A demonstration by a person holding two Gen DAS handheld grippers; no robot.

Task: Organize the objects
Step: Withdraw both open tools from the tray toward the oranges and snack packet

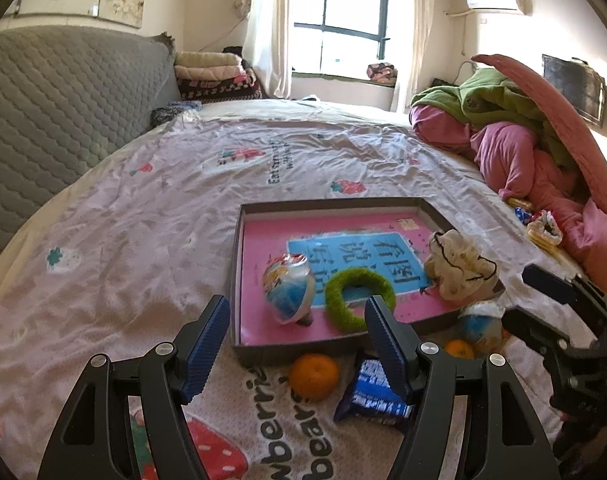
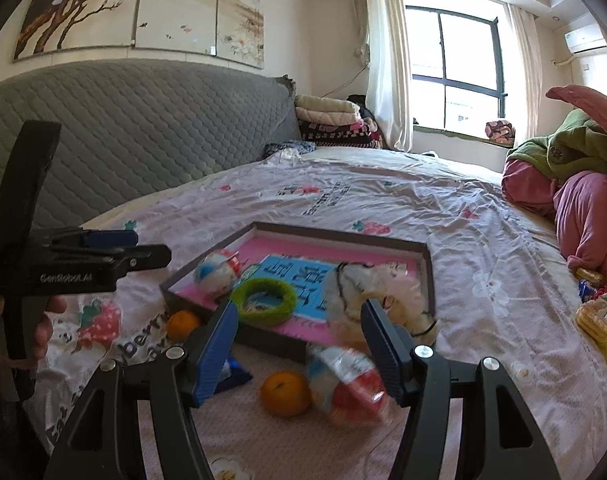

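Left gripper (image 1: pixel 297 344) spread wide, nothing held, hovering over bed (image 1: pixel 123 240) just off near edge of tray (image 1: pixel 236 280). Inside tray, toward near left corner: egg toy (image 1: pixel 289 294) lying on its side, green ring (image 1: pixel 359 300) just beside it. On bed below that near edge: orange (image 1: pixel 313 376), then blue snack packet (image 1: pixel 373 400), partly hidden behind a finger. Risk with orange: round, on soft wrinkled bedding, likely to roll off if clipped by one finger rather than squeezed squarely; could also knock tray wall and shove tray. At near right corner of tray: cream scrunchie (image 1: pixel 459 272) slumped against rim, easy to snag and drag out if brushed. Just outside that corner: second orange (image 1: pixel 458 350) close against second egg toy (image 1: pixel 479 322); hard to take one without bumping the other. Right gripper (image 2: pixel 301 350) also wide apart, gripping nothing, second egg toy blurred just beside its right finger; cannot tell whether touching. Slick wrapper plus rounded shape: may squirt out under an off-centre pinch. Both grippers near same tray corner: possible clash. Far right edge of bed: small pile of snacks (image 2: pixel 599 312) beside heap of clothes (image 2: pixel 583 184), well apart from tray.
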